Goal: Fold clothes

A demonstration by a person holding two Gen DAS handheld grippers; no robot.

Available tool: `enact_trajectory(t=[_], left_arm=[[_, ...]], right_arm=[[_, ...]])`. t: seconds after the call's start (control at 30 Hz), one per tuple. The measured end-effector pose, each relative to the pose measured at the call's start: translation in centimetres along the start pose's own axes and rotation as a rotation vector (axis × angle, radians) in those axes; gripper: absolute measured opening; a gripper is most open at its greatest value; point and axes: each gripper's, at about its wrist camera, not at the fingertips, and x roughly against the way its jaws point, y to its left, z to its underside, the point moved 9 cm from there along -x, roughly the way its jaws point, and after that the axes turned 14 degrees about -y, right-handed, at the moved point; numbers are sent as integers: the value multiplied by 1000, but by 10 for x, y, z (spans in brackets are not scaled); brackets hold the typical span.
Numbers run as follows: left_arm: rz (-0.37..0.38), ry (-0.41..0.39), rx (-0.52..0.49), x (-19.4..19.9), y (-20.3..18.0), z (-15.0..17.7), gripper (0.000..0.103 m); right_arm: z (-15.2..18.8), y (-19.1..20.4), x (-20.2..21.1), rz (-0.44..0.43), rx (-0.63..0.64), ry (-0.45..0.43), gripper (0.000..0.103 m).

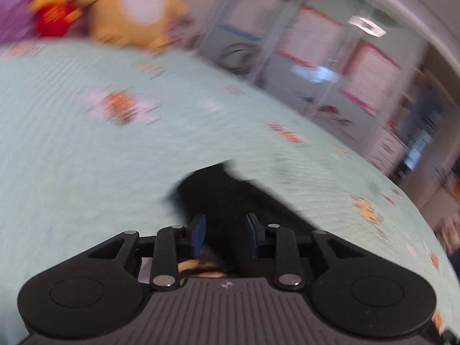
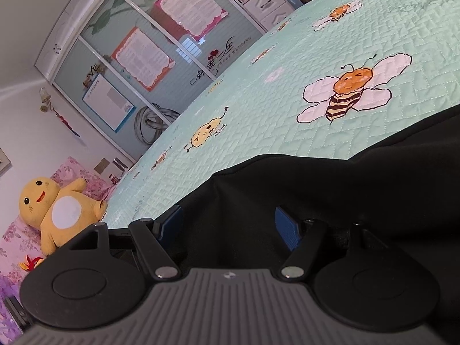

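A black garment [image 2: 316, 184] lies on a mint quilted bedspread [image 2: 287, 132] printed with bees. In the right wrist view my right gripper [image 2: 230, 227] stands wide open low over the garment's edge, and black cloth fills the space between and beneath its blue pads [image 2: 287, 230]. The left wrist view is blurred. There a corner of the black garment [image 1: 224, 189] runs back between the fingers of my left gripper [image 1: 225, 234]. Its jaws are narrowly apart, and both blue pad faces [image 1: 198, 234] still show beside the cloth.
A yellow plush toy [image 2: 57, 210] and a small red toy [image 2: 31, 263] sit on pink floral bedding at the head of the bed. Glass wardrobe doors with posters [image 2: 143, 57] run along the far side of the bed. A white nightstand [image 2: 270, 3] stands beyond them.
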Motion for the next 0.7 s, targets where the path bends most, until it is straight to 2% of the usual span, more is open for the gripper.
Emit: enact_trajectory(t=[0.07,0.13,0.23,0.37,0.43,0.47,0.5,0.53,0.6,0.7], left_arm=[[38,-27,-112,-5,-19,-9,38],[22,-45,-202,-18,-20,-17,46],[-12,-25,-312,-45,-7,-20,47],[47,43,-413,-76,-2,-15,48],[80,105,-451,-91,-1,-9,50],[72,143,-470,-99,3,-5,49],[79,177,-467,-106,6,-2,40],[108,208,-431,-111,8,-2,21],[167,220,-374,-115,6,-9,4],[195,150,-344,-120,1,-35,4]], right_arm=[[-1,0,-1,-4,5,4,71],[0,1,0,-6,10,7,71],[0,1,0,-6,12,8,71],[2,3,-2,-6,32,10,71],[3,4,-2,-5,43,11,71],[4,5,-2,-5,49,12,72],[4,6,-2,-5,54,12,72],[5,6,-3,-4,59,12,72],[6,7,-3,-4,69,11,72],[8,8,-4,-1,88,11,72]])
